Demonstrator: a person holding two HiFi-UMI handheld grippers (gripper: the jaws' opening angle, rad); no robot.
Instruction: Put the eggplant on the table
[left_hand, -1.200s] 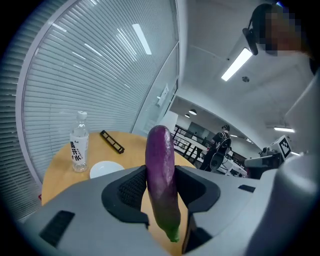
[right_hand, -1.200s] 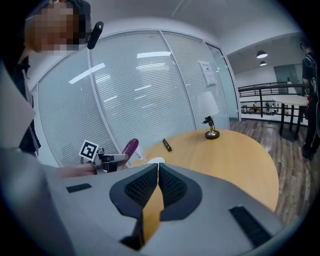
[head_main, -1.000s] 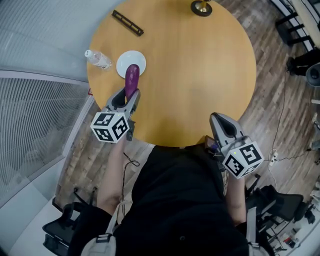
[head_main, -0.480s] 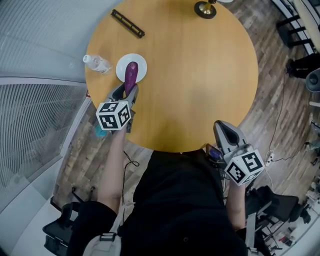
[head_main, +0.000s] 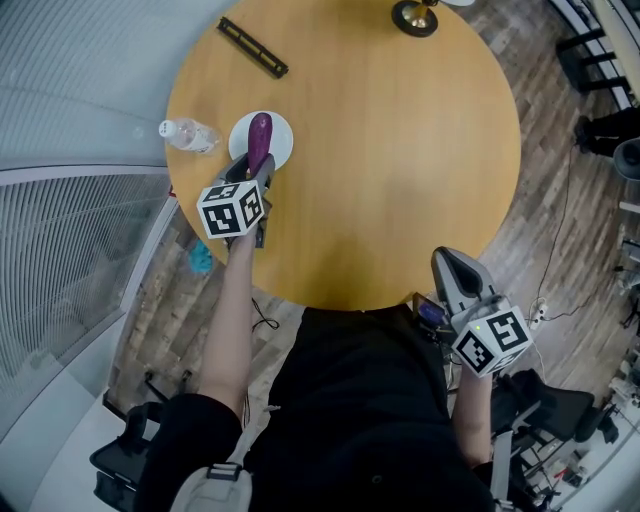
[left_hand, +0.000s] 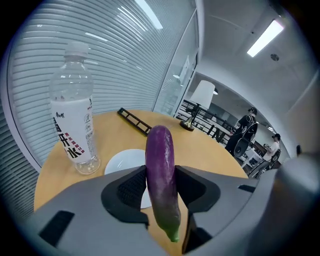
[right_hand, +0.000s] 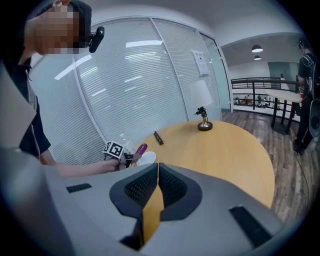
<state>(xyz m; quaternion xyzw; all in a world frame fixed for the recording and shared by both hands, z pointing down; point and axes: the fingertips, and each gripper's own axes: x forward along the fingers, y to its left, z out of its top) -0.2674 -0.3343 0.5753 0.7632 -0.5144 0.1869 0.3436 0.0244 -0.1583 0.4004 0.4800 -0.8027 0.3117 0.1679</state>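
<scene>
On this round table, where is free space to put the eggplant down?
The wide middle and right of the table are bare, from the plate across to the brass stand and down to the near edge. The left rim is crowded: bottle, plate, black bar.

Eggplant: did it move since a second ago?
Yes. Held in the left tool, the eggplant went farther over the white plate, away from the table's near edge.
</scene>
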